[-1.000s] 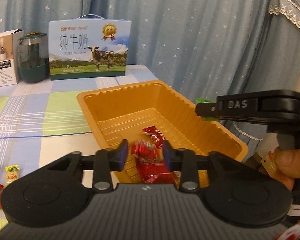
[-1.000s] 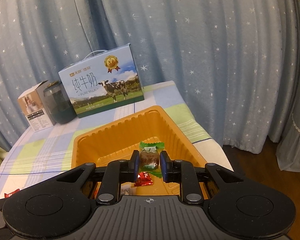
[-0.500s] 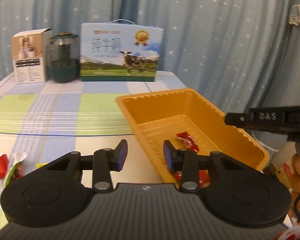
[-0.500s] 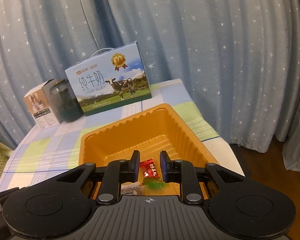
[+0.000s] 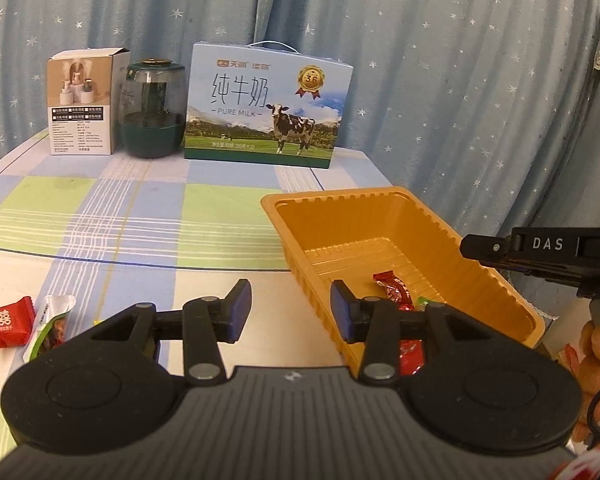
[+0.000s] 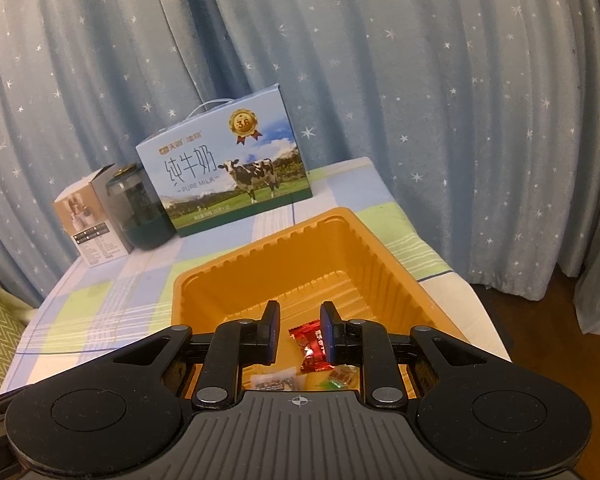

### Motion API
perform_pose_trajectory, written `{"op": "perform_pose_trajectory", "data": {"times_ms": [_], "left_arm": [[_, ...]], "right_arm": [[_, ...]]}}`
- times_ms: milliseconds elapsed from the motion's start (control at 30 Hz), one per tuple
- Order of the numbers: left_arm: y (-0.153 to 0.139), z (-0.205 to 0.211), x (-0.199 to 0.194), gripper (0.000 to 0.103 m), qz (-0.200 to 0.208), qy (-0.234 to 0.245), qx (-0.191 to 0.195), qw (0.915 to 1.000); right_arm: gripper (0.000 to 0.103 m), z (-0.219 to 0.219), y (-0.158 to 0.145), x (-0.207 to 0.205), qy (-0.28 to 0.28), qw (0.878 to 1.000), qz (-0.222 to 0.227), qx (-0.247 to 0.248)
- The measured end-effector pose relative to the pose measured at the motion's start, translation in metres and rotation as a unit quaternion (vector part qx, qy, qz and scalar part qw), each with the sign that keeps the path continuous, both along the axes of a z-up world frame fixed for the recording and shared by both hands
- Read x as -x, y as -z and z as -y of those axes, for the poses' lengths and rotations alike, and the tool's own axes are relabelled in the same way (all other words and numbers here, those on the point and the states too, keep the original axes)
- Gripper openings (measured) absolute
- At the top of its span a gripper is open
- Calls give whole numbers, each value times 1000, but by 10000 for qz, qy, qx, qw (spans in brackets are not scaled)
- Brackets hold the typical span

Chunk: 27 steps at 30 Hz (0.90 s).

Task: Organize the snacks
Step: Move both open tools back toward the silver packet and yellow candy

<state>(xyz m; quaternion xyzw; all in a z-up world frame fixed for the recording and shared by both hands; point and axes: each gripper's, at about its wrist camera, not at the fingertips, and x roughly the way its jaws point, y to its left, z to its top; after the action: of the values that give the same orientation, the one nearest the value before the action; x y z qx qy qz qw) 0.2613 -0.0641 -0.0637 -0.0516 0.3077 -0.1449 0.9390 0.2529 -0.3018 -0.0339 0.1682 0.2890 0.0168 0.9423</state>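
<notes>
One red candy (image 6: 311,346) between right fingers (image 6: 271,332), untouched

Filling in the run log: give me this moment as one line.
left tool: open, empty | right tool: open, empty, over tray | tray: red candy inside | table: red candy left

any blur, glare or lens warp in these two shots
Left wrist view: warm indoor light, milk box print sharp, curtain folds bow from fisheye, faint sheen on the orange tray wall. Right wrist view: dimmer, milk box leans, black corners, candies near the right gripper soft.
</notes>
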Motion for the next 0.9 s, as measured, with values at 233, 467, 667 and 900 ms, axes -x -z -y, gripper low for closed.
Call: {"op": "perform_pose_trajectory", "data": {"times_ms": [233, 467, 667, 900], "left_arm": [[2, -10, 3, 47, -18, -104, -62, 9999], [3, -32, 7, 53, -32, -287, -145, 9995], [1, -60, 12, 59, 3, -518, -254, 9983], [3, -105, 20, 66, -1, -930, -434, 9947]], "right_arm": [[22, -12, -1, -2, -152, 9999, 45, 8], [23, -30, -3, -3, -367, 9992, 128, 49], [23, -55, -4, -4, -709, 9971, 225, 158], [23, -83, -2, -7, -1059, 9938, 255, 200]]}}
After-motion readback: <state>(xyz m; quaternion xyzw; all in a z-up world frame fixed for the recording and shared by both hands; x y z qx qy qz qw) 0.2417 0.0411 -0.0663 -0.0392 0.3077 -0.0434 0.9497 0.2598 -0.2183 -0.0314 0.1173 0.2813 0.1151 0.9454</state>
